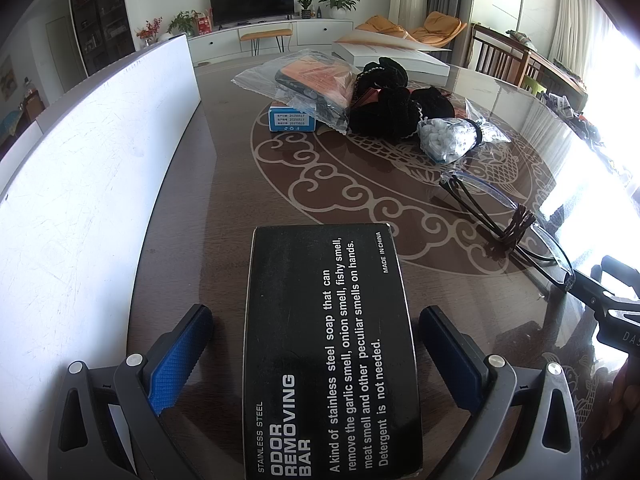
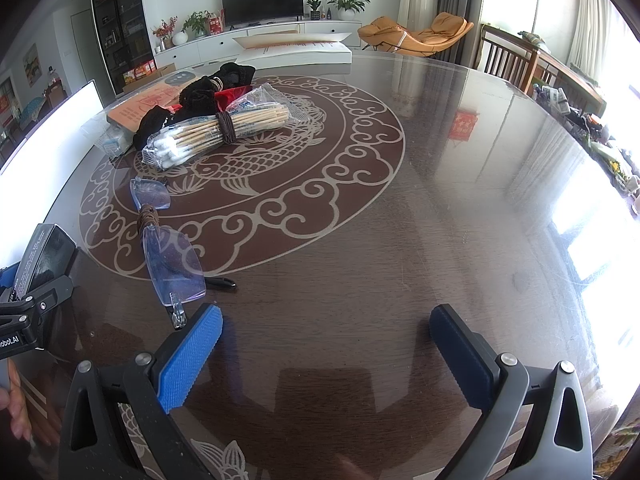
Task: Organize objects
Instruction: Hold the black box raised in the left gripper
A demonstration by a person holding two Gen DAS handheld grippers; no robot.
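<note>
We see the round patterned table (image 2: 400, 240), then the white bin (image 1: 80, 168) along its left edge. The black box (image 1: 328, 344) lies between the left gripper (image 1: 316, 344) pads, which stand wide, clear of its sides. The right gripper (image 2: 326, 340), equally wide, holds nothing beside the glasses (image 2: 168, 248).

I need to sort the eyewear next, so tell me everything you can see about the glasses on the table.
The glasses are rimless, with clear, faintly blue-tinted lenses and thin dark temples, folded. A brown cord or band is wound around the bridge. They lie flat on the glossy patterned table, at the edge of its round cloud motif, apart from the cotton swab bag. One end lies close to the right hand-held gripper; whether it touches its blue finger pad is unclear.
</note>
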